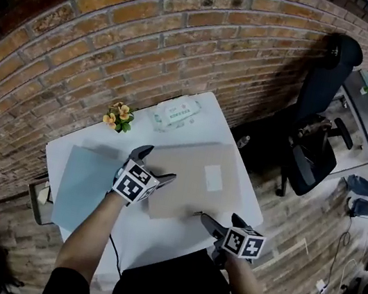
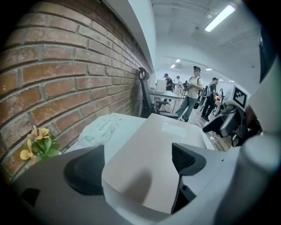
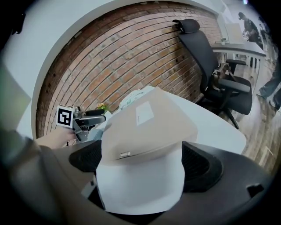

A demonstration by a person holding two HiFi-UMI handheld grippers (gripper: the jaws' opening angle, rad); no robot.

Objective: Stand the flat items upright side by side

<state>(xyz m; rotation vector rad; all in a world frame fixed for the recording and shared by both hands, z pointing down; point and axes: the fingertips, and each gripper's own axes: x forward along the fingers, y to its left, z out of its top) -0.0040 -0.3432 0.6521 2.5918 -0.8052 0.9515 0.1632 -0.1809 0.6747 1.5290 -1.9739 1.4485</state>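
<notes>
Tan flat pack (image 1: 196, 180), white label on top face: lying flat, not upright. Left corner between the spread jaws of left gripper (image 1: 156, 166), near edge between the spread jaws of right gripper (image 1: 207, 223). Grey-blue flat sheet (image 1: 84, 187): also lying flat, just left of left gripper, well apart from right gripper.

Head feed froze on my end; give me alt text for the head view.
A tan folder lies flat on a white table, the left gripper at its left edge, the right gripper at its near corner. A blue-grey sheet lies flat to its left; a wipes pack and flowers sit by the brick wall.
</notes>
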